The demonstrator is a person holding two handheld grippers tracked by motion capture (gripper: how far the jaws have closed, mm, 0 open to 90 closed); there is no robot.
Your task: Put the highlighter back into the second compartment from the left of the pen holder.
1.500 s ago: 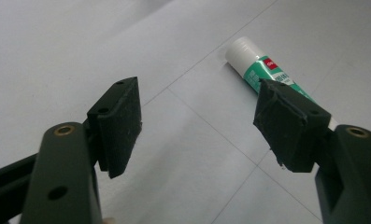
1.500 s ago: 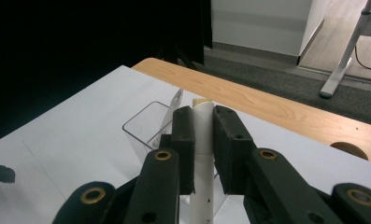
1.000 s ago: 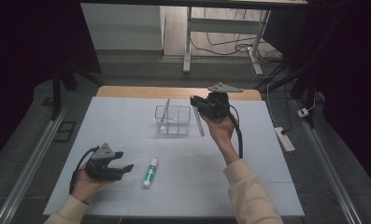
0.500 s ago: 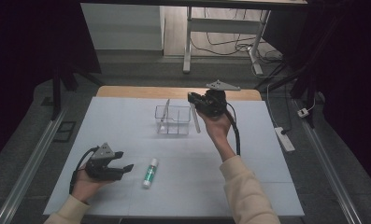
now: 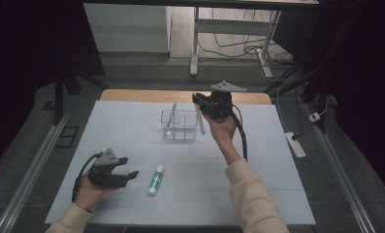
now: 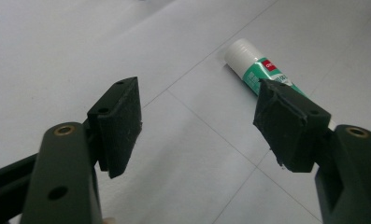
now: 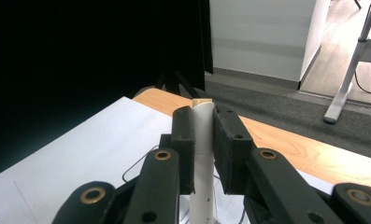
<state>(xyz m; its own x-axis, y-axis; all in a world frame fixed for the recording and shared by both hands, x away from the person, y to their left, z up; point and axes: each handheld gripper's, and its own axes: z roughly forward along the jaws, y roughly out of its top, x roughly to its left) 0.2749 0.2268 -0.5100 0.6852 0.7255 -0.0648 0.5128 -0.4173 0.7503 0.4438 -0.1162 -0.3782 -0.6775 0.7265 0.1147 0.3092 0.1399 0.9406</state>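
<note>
Right gripper (image 7: 203, 154) is clamping a white pen (image 7: 203, 140), pads pressing on both sides of its barrel; the pen is standing roughly upright between the jaws, its tan tip poking just above the pads in the right gripper view. In the high view the right gripper (image 5: 200, 104) is hanging at the far side of the table, just beside the right edge of a clear box (image 5: 180, 125), with the pen (image 5: 200, 124) dangling down from the jaws along the box's right wall; cannot tell whether the pen is touching the box. Another thin stick (image 5: 169, 116) is leaning in the box's left part. The right hand (image 5: 221, 127) is gripping the tool from below, cable trailing down along the sleeve. Left gripper (image 6: 197, 121) is sitting released, jaws wide apart, nothing between the pads, pointing low over the white sheet (image 6: 80, 46). A glue stick (image 6: 255, 67) with green label and white cap is lying flat on the sheet just past the right-hand pad (image 6: 290, 121) in the left gripper view, partly hidden behind it, not gripped. In the high view the left gripper (image 5: 127, 174) is resting near the table's near-left corner, held by the left hand (image 5: 88, 189), and the glue stick (image 5: 156, 179) is lying just beside its jaw tips, well apart from the box. The wooden table edge (image 5: 132, 95) is showing past the sheet.
</note>
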